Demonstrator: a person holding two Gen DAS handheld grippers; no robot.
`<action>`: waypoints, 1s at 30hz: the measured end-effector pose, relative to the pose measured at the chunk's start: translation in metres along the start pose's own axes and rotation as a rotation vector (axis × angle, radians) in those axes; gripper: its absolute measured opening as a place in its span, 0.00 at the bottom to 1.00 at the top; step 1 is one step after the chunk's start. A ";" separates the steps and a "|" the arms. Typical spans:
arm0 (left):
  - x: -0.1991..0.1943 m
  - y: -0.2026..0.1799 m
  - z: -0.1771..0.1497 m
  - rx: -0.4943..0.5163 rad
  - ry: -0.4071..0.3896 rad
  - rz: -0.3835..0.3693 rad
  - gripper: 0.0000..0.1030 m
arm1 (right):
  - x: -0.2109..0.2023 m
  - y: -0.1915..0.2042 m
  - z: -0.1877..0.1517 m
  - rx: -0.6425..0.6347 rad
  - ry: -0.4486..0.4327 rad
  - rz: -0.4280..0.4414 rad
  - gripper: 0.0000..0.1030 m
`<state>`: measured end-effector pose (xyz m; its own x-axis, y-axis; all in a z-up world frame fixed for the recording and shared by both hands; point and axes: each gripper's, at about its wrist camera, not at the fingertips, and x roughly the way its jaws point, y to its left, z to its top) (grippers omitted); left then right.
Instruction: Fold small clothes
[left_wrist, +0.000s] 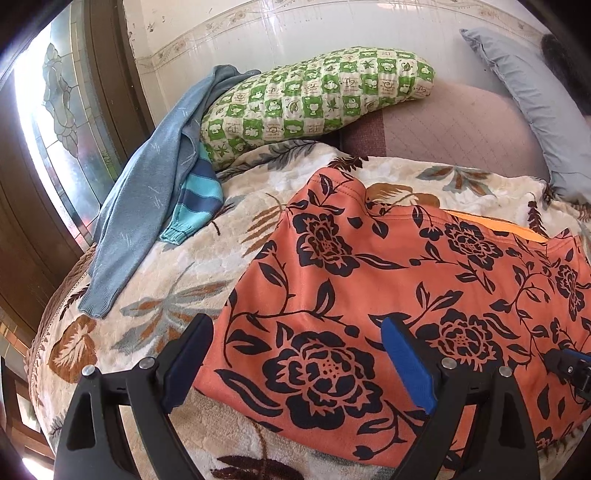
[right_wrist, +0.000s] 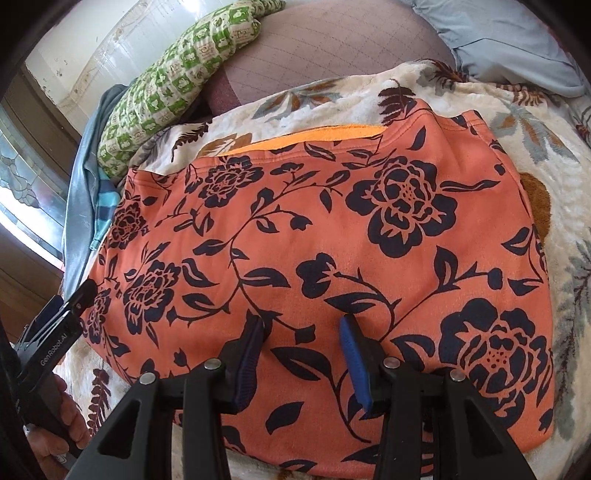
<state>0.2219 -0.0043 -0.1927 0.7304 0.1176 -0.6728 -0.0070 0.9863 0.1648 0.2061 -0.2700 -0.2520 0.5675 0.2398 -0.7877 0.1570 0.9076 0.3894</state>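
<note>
With the orange flowered garment (right_wrist: 332, 236) spread flat on the blanket (left_wrist: 177, 280), both the left gripper (left_wrist: 295, 347) and right gripper (right_wrist: 301, 332) hang unclenched and empty; better pinch its near edge at both corners together

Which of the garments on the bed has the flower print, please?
The orange garment spread flat under both grippers, with dark flowers and vines. The grey-blue sweater is plain, and the knit piece beside it has blue stripes.

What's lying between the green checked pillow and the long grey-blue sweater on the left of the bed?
A blue and turquoise striped knit, tucked between the green checked pillow and the grey-blue sweater. The left wrist view shows it best.
</note>
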 end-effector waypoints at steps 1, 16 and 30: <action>0.002 -0.001 0.001 0.003 0.003 -0.001 0.90 | 0.002 0.000 0.002 -0.001 0.000 -0.002 0.46; 0.052 -0.006 0.002 0.007 0.116 -0.024 0.90 | 0.020 0.001 0.030 -0.021 -0.017 -0.008 0.47; 0.035 -0.016 0.005 0.029 0.048 -0.078 0.90 | 0.005 0.004 0.033 0.019 -0.068 0.101 0.49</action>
<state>0.2515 -0.0168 -0.2153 0.6942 0.0465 -0.7183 0.0689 0.9890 0.1306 0.2357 -0.2764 -0.2385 0.6345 0.3055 -0.7100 0.1111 0.8729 0.4750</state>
